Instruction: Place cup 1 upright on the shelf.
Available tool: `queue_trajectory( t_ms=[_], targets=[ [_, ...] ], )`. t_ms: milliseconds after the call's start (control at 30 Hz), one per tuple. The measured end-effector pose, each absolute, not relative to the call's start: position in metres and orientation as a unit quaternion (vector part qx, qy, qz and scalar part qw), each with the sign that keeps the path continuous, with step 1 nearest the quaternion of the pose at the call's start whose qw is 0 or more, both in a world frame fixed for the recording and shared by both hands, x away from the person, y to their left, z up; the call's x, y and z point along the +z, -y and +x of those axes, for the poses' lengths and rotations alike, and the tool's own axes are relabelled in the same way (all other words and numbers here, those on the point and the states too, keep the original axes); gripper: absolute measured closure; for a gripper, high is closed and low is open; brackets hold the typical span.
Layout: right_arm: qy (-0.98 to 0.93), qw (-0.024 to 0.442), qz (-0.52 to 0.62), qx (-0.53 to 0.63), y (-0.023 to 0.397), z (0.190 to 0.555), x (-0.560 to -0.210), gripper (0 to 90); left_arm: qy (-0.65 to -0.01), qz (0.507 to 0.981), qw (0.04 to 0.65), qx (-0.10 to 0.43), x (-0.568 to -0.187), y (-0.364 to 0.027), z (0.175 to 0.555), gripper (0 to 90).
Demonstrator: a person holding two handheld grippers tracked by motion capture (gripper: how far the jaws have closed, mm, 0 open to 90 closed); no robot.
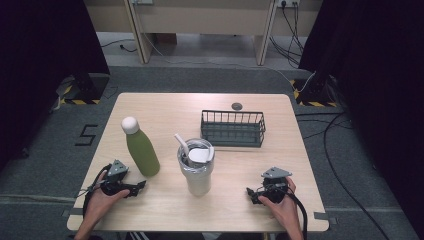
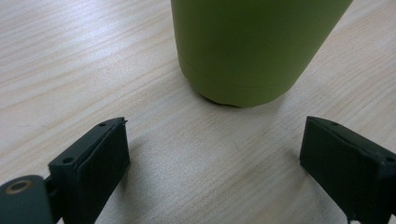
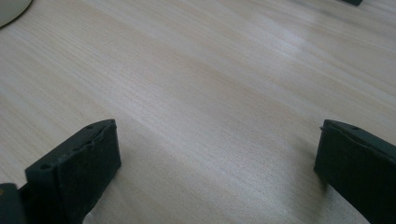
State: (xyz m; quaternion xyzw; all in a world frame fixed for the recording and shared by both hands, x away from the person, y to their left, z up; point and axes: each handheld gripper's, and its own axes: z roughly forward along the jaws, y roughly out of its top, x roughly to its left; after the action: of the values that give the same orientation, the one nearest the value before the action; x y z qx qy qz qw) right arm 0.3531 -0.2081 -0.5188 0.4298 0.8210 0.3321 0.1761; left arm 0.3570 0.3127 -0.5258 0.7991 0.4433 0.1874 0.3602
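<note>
Green bottle (image 1: 142,150) with a white cap stands upright on the wooden table (image 1: 165,107), toward the left front, just ahead of the left gripper (image 1: 141,186). In the left gripper view its base (image 2: 243,60) sits a little beyond the two black jaws, which are spread wide with nothing between them. The right gripper (image 1: 250,193) rests low at the right front, its jaws likewise released and empty over bare wood. A steel tumbler (image 1: 197,170) with a lid and white straw stands just to the right of the bottle, and a dark wire basket (image 1: 233,129) sits farther back.

Judging from this, the work in hand looks like a reach for the bottle. The bottle is tall, narrow and smooth, so a jaw that bumps its side before closing could tip it, and it might then fall against the tumbler close beside it. A low grip near the base would likely leave it top-heavy, free to swing or slip once lifted. The bottle also sits right of centre between the jaws, so an uneven close could push it sideways.

No brand or label can be read on the bottle or tumbler; a "5" (image 1: 87,135) is marked on the floor left of the table
</note>
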Motion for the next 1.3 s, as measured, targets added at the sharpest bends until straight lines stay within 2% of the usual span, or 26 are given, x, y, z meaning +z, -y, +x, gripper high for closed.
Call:
queue_trajectory(
  t_ms=[133,233,333,367,533,1300],
  targets=[
    [-0.819,0.178,0.430,0.335,0.208,0.352,-0.518,3.7,-0.443,0.799,0.360,0.187,-0.526,-0.313,0.357,7.5],
    [-0.821,0.183,0.417,0.344,0.210,0.351,-0.516,17.5,-0.443,0.799,0.360,0.187,-0.526,-0.313,0.357,7.5],
    [-0.823,0.182,0.413,0.345,0.209,0.350,-0.515,14.7,-0.443,0.799,0.360,0.187,-0.526,-0.313,0.357,7.5],
    [-0.823,0.184,0.413,0.344,0.209,0.349,-0.515,17.5,-0.443,0.799,0.360,0.187,-0.526,-0.313,0.357,7.5],
    [-0.820,0.190,0.398,0.365,0.207,0.345,-0.509,15.2,-0.443,0.799,0.360,0.187,-0.526,-0.313,0.357,7.5],
    [-0.810,0.197,0.320,0.450,0.177,0.332,-0.485,17.2,-0.443,0.799,0.360,0.187,-0.526,-0.313,0.357,7.5]
  ],
)
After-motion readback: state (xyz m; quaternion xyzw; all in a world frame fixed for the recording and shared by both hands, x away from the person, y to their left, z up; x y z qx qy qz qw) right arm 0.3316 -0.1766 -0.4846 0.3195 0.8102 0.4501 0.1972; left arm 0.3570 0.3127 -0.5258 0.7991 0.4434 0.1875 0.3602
